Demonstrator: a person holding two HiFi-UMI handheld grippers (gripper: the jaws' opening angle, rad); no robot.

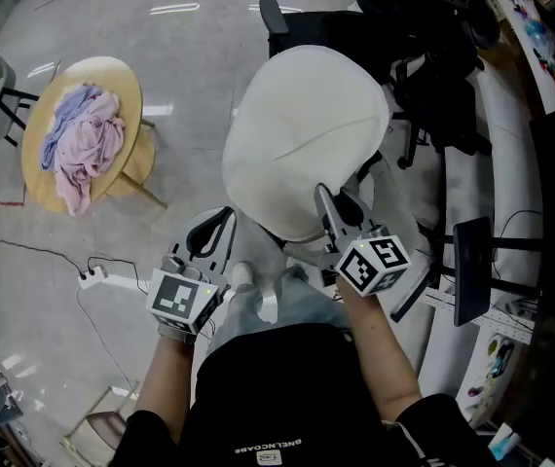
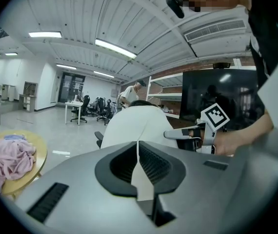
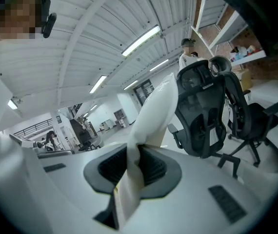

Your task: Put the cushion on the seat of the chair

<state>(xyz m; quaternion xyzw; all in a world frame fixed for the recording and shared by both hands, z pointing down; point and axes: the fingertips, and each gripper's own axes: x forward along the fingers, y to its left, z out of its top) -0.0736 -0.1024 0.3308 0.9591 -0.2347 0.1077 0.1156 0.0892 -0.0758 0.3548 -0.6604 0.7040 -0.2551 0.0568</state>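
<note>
While left hand-held gripper [image 1: 219, 222] and right hand-held gripper [image 1: 334, 200] pinch thin folds of the big white fabric cushion [image 1: 302, 144], it could slip off short of the black mesh chair [image 3: 200, 106].

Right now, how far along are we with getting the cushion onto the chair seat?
Done: the cushion is picked up, with the left claw and right claw each shut on its near edge. In hand: it hangs in the air in front of the black chair. Left: set it down on the seat, which the cushion hides from the head view, then release.
</note>
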